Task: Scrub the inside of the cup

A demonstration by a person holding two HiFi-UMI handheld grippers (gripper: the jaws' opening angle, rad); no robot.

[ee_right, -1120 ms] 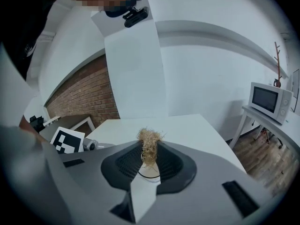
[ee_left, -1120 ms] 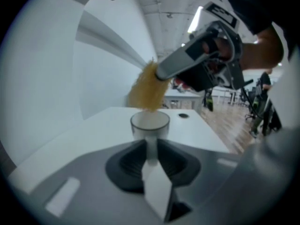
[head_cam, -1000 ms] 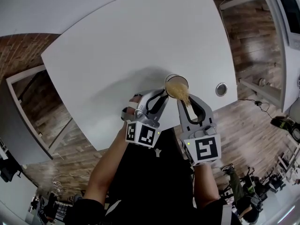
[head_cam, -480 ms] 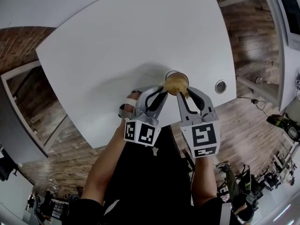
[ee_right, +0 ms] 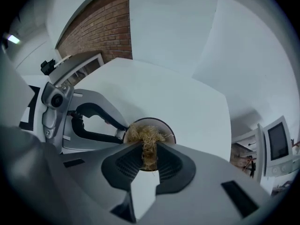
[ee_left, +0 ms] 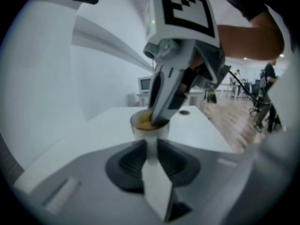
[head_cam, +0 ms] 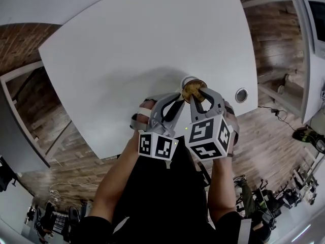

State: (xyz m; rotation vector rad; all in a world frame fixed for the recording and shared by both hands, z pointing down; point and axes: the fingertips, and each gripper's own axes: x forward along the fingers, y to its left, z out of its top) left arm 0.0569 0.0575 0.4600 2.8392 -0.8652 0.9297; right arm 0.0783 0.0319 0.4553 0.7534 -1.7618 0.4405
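Head view first: where is the cup (head_cam: 187,80)?

On the white table (head_cam: 152,44), near its front edge. The round grommet (head_cam: 241,95) lies to the cup's right, apart from it.

And the left gripper (head_cam: 177,96)?

It comes at the cup from the cup's left. In the left gripper view its jaws (ee_left: 151,146) are clamped on a narrow white part low on the cup (ee_left: 149,128). I cannot tell whether that is the wall or a handle.

The right gripper (head_cam: 199,96)?

It is tilted down over the cup's mouth. In the right gripper view its jaws (ee_right: 149,156) are pinched on a straw-coloured fibre scrubber (ee_right: 147,137).

Where is the scrubber against the cup (ee_right: 164,125)?

Its loose bulk sits inside the cup and fills the opening to the rim.
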